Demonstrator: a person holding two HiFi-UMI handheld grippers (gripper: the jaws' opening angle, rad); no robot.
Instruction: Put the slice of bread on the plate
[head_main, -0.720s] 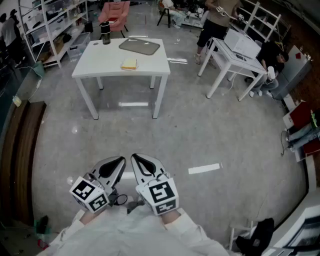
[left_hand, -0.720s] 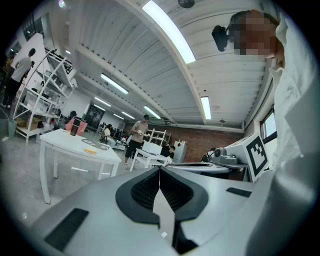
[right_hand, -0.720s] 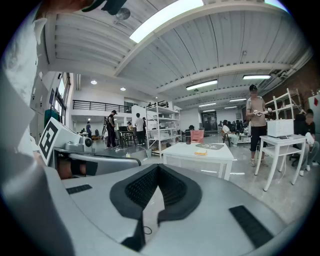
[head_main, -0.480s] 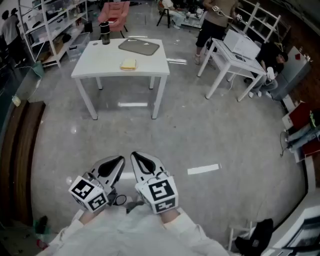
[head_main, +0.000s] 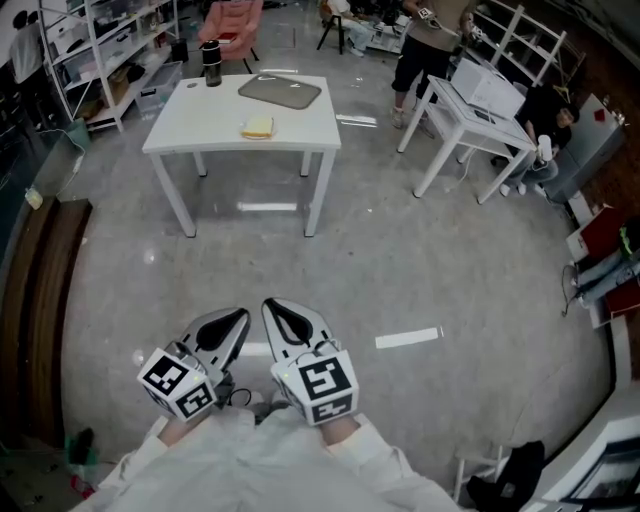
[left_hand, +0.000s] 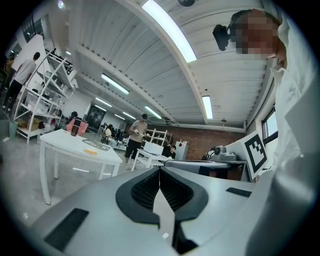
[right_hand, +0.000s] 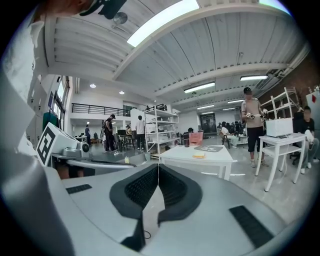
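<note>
Open floor (head_main: 420, 260) before table (head_main: 200, 120) with bread (head_main: 257, 128)

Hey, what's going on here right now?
A person stands back from the white table, holding the left gripper and right gripper side by side close to the body, fingers shut on nothing. The slice of bread lies on the table, near the grey plate but apart from it. Nothing has been picked up yet.
</note>
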